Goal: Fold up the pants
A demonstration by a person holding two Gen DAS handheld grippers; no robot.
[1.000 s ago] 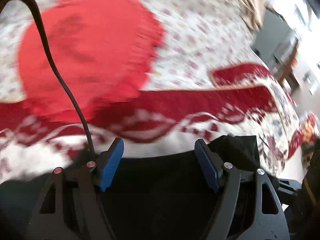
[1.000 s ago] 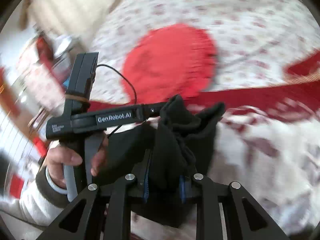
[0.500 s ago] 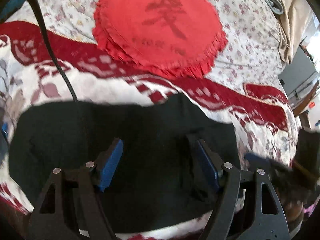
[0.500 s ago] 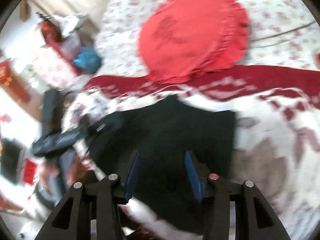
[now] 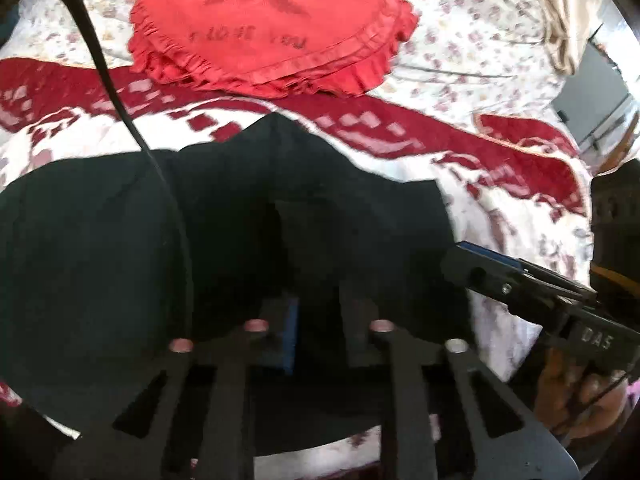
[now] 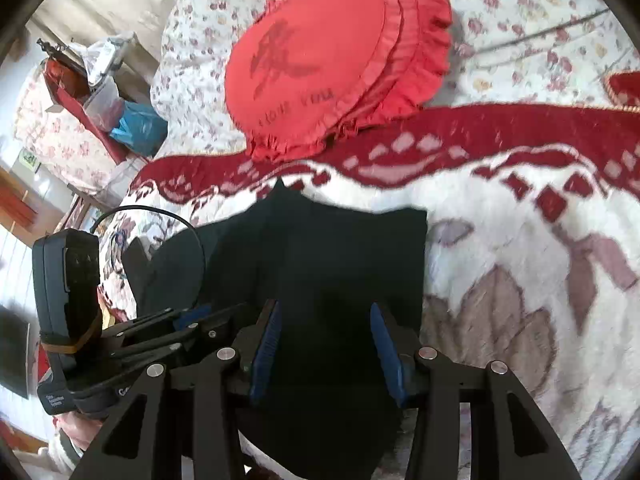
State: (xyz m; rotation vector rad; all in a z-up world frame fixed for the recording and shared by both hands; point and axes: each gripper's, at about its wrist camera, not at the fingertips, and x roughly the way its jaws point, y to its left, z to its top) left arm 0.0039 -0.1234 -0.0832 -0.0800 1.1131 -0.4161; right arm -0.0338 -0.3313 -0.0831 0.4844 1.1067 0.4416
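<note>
**Left claw closes on the pants**

Where half a second ago its jaws stood wide, the left gripper [image 5: 316, 330] now pinches a fold of the black pants [image 5: 120, 248]. Spread wide, the right gripper [image 6: 324, 344] hovers over their right part. They lie on the blanket [image 6: 520, 264], top edge near the red cushion [image 6: 320, 52], bare blanket to the right.

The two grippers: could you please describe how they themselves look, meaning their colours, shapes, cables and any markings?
Both the left gripper and the right gripper are black frames with triangular cut-outs, silver round bolts and blue pads on the jaws. A black cable runs from the left unit. White lettering marks the right one's side. A light sleeve cuff shows at the left hand.
</note>
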